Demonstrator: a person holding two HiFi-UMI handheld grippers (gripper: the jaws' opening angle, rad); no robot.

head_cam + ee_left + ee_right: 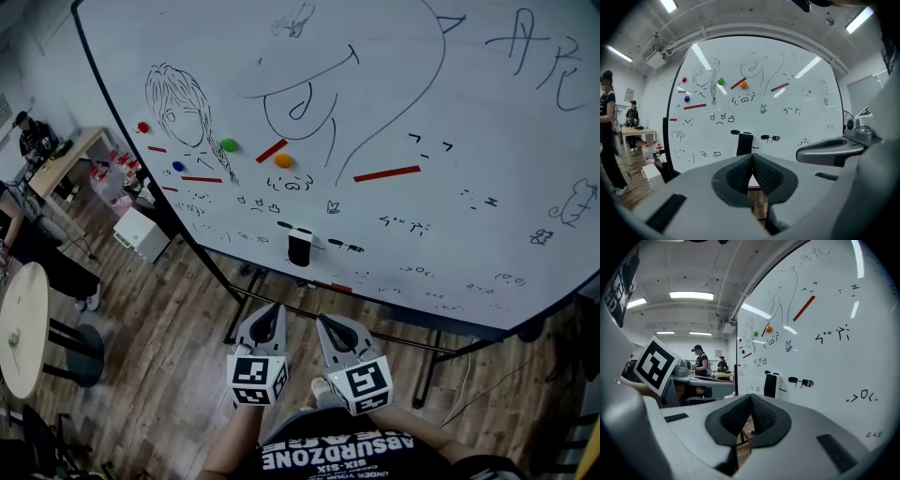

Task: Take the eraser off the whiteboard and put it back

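Observation:
The black eraser (299,247) sticks upright on the lower part of the whiteboard (487,187), with a white cap at its top edge. Both grippers hang side by side well short of the board, pointing at it. My left gripper (274,309) is shut with nothing between its pads; in the left gripper view the eraser (744,143) stands just above the closed tips (752,155). My right gripper (326,322) is shut and empty as well. In the right gripper view the eraser (770,385) sits right of the closed tips (750,396).
Black markers (345,246) cling to the board beside the eraser, with coloured magnets (228,144) and red strips (386,173) higher up. The board's stand legs (239,300) reach the wooden floor. A round table (23,328), a white box (141,232) and people at a desk (56,159) are at left.

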